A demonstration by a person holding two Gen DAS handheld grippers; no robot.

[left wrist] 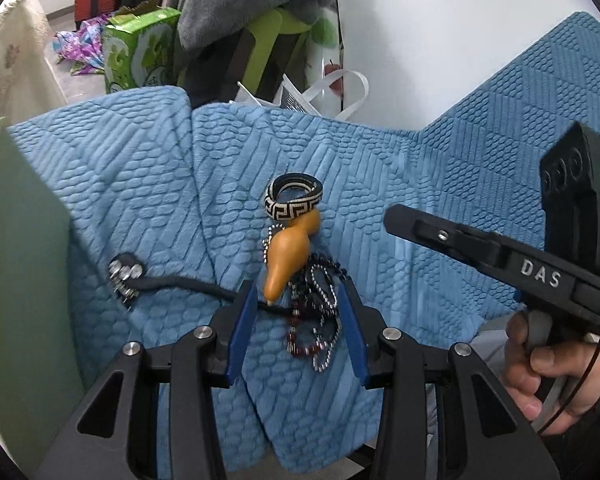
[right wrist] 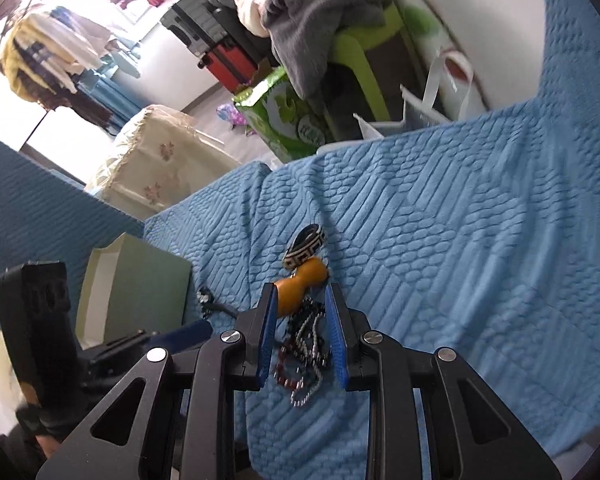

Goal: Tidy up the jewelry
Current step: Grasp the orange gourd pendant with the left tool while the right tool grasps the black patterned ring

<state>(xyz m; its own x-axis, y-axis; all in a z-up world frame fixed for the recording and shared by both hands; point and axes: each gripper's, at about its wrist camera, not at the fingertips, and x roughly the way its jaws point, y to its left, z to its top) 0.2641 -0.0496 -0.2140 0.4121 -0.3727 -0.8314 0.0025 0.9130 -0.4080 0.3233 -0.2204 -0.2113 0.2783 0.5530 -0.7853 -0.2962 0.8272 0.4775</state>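
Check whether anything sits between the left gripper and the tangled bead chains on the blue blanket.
Nothing visible blocks it. The left gripper hangs open over the tangled bead chains; the orange gourd-shaped pendant lies just beyond, overlapping them.

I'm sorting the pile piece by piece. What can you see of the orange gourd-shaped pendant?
The orange gourd pendant looks like smooth, glossy wood: a small bulb, a narrow waist, then a longer body tapering to a pale tip. It lies flat on the blue quilted cover, its small bulb against the patterned bangle, over tangled bead chains.
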